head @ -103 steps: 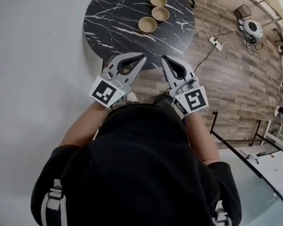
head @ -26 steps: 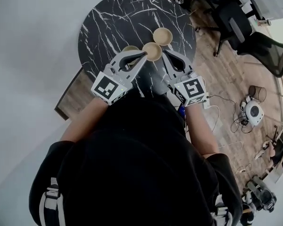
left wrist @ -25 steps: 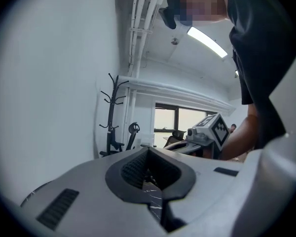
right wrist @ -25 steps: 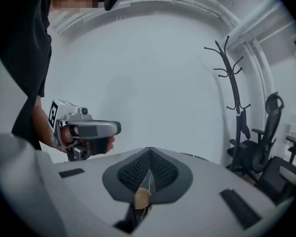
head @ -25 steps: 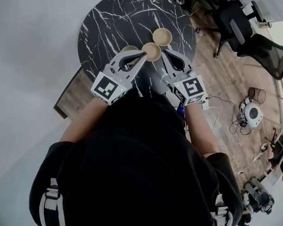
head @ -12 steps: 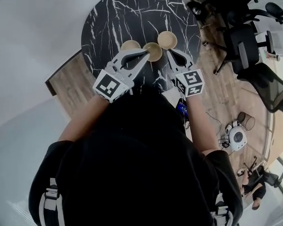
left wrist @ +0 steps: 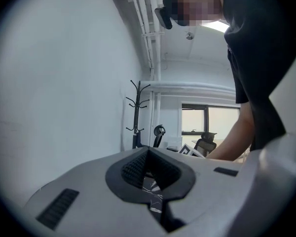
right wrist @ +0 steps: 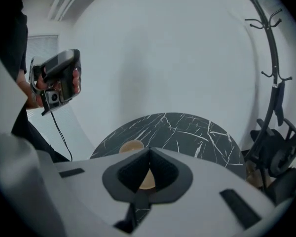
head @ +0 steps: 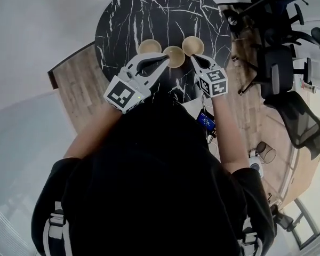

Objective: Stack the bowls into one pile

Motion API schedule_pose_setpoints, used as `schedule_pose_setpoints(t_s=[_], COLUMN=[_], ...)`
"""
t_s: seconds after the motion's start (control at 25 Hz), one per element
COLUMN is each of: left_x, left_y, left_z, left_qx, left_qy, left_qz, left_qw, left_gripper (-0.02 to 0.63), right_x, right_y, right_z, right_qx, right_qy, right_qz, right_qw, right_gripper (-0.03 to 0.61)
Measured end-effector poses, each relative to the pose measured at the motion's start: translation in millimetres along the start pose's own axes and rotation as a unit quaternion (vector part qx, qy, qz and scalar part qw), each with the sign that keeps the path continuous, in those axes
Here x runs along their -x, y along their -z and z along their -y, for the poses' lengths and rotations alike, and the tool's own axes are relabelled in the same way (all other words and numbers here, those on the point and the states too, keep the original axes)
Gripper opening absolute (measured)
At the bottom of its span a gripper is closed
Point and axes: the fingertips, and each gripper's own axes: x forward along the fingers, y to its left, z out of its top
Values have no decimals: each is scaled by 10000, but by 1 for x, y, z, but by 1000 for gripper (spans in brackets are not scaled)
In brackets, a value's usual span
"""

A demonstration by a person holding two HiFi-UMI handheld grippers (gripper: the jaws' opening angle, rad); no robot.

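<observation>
Three tan bowls sit apart in a row on the round black marble table (head: 149,9): a left bowl (head: 149,46), a middle bowl (head: 175,56) and a right bowl (head: 193,45). My left gripper (head: 167,57) is shut and empty, its tips over the near left rim of the middle bowl. My right gripper (head: 192,57) is also shut and empty, pointing down just short of the right bowl's near edge. In the right gripper view the shut jaws (right wrist: 149,151) frame one bowl (right wrist: 147,179), with another bowl (right wrist: 132,145) beyond it to the left. The left gripper view shows only its shut jaws (left wrist: 148,150) and the room.
Black office chairs (head: 280,68) stand to the table's right on the wooden floor. A coat stand (right wrist: 276,73) rises at the right beside the table. A white wall lies behind and to the left of the table. A blue object (head: 208,120) lies below the table's near edge.
My right gripper has sunk towards the table and now points at the right bowl. The left gripper stays over the middle bowl. The head view has swung, so the table sits higher and more central.
</observation>
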Motion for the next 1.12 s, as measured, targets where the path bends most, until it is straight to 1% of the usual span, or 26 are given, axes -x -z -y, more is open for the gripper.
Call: schedule_pose_setpoints(t_s=[0.12,0.24,0.36,0.48,0.56,0.64,0.92,1.12], left_x=[3,6,7,10,12,14,23,28], left_y=[0,0,-1,0,-1,-2,1,4], left_z=[3,5,4,1,0,-2,-12,-19], left_qx=[13,-4,17,-24,-23,7,26,128], left_qy=[-122,-211,-293,-354,-401,-459,-610,-663], left_qz=[-9,-4,-6,1,5,-6,-80,-133], left_qw=[9999,9998,9996,9994,9992,9989,9981,9976], left_gripper=[3,3,3,3,3,3,3,3], right_x=[-14,-29,-44,-61,-68,-74,-80,-92], right_y=[20,44,64,83,92,98,108,123], right_z=[10,15,24,35,39,40,43,46], right_qx=[114,301,574,882,1052,1160,1646,1818], right_qy=[-170,-417,-606,-738,-850,-938,-913,-903], right_qz=[-453,-1046,-1611,-2070,-2337,-2537,-3119,-3331], right_qw=[9988,9932,9834,9716,9629,9557,9313,9208], right_gripper=[-11,-9,9,19,42,59,103,104])
